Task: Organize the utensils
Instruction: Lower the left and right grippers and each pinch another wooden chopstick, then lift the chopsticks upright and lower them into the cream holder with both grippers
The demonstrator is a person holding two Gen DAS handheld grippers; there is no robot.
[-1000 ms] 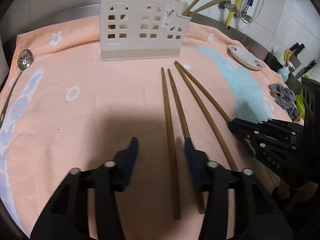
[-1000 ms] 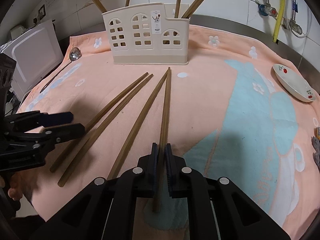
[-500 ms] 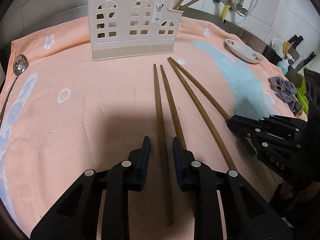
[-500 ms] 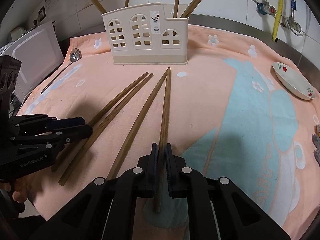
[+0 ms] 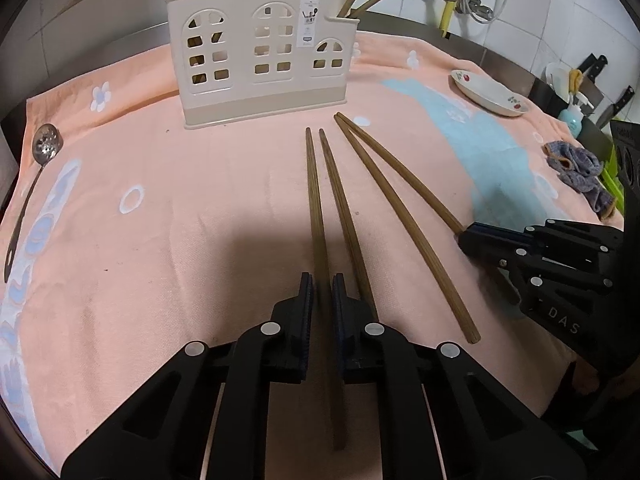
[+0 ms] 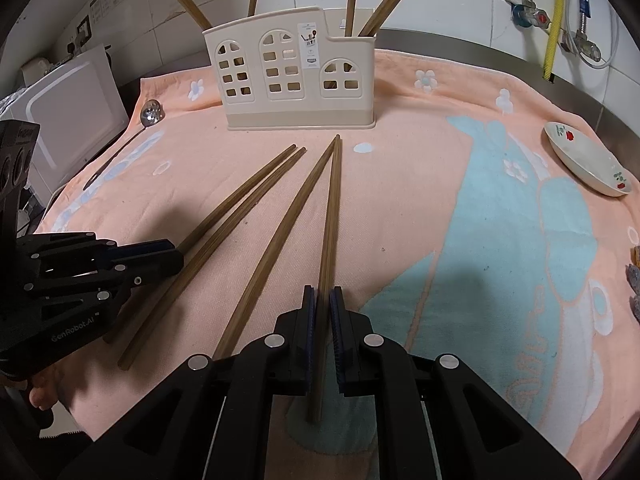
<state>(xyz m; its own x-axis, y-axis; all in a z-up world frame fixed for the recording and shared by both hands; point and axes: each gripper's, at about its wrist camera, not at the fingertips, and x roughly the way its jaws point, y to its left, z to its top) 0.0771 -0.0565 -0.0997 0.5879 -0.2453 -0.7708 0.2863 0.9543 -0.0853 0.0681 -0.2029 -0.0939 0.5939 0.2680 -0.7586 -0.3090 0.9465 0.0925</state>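
Four long wooden chopsticks lie fanned out on a peach towel (image 5: 160,240) in front of a cream utensil holder (image 5: 260,60) that has several chopsticks standing in it. My left gripper (image 5: 320,280) is closing, and its pads press on the near part of the leftmost chopstick (image 5: 314,200). My right gripper (image 6: 323,292) is shut on the rightmost chopstick (image 6: 332,208). Both held chopsticks still rest on the towel. Each gripper also shows in the other's view: the right gripper (image 5: 466,236) at the right, the left gripper (image 6: 176,254) at the left. The holder (image 6: 292,80) stands straight ahead.
Along the towel's left edge lies a slotted metal spoon (image 5: 46,146). To the far right there are a white dish (image 5: 490,94), a grey cloth (image 5: 576,168) and knives (image 5: 600,68). A white appliance (image 6: 68,112) stands off the left side. Two loose chopsticks (image 5: 400,224) lie between the grippers.
The left gripper's jaws have gone from wide open to shut around the leftmost chopstick and have shifted slightly. The right gripper has kept its grip and stayed still.
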